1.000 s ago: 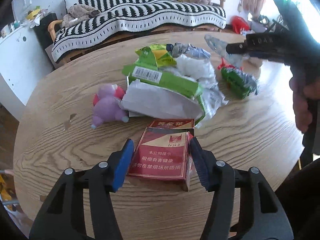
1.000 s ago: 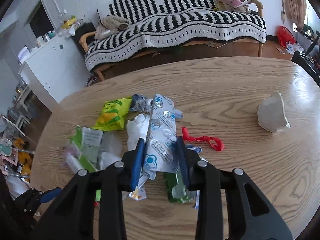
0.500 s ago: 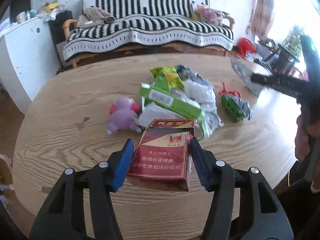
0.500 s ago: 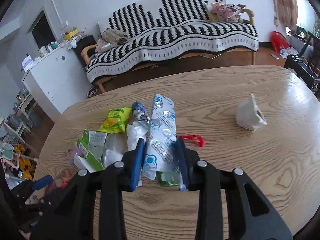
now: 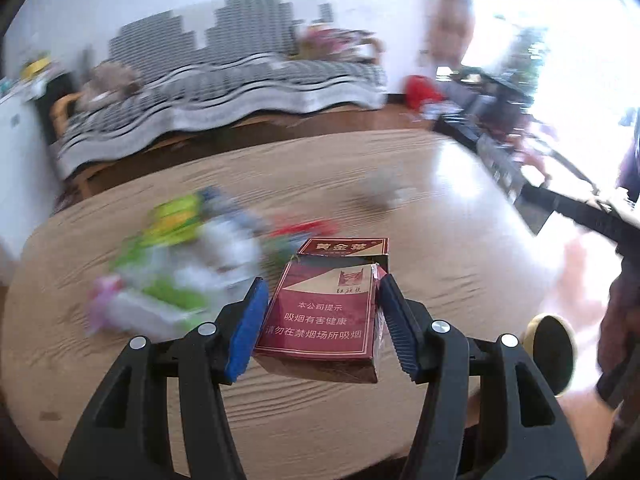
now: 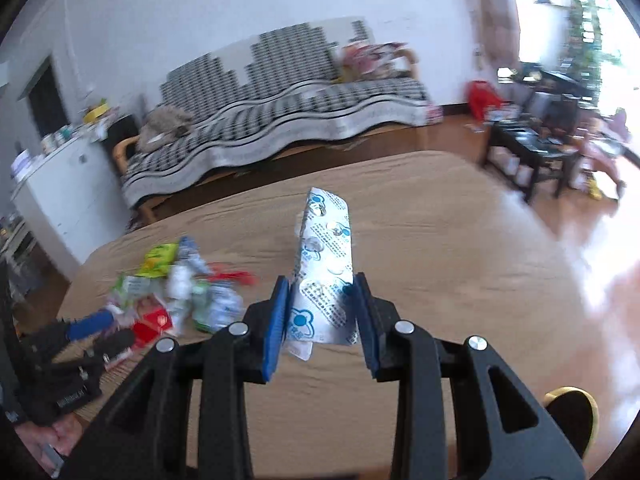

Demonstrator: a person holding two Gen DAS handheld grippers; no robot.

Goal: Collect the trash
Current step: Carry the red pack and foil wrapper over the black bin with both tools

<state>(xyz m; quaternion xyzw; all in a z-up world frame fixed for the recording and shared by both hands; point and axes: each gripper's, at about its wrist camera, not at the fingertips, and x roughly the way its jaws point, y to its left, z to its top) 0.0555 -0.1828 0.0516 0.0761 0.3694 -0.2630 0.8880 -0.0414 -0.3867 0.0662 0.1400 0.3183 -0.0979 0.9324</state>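
left gripper (image 5: 322, 320) was clamped on the red cigarette pack (image 5: 326, 314), right gripper (image 6: 320, 320) clamped on the foil blister strip (image 6: 326, 276); both were carried above the wooden table (image 6: 460, 264), clear of the litter pile (image 6: 180, 292), likely bound for a bin.

A rounded wooden counter (image 6: 460, 248) carries the things. A heap of mixed wrappers (image 6: 180, 292) lies on its left part.
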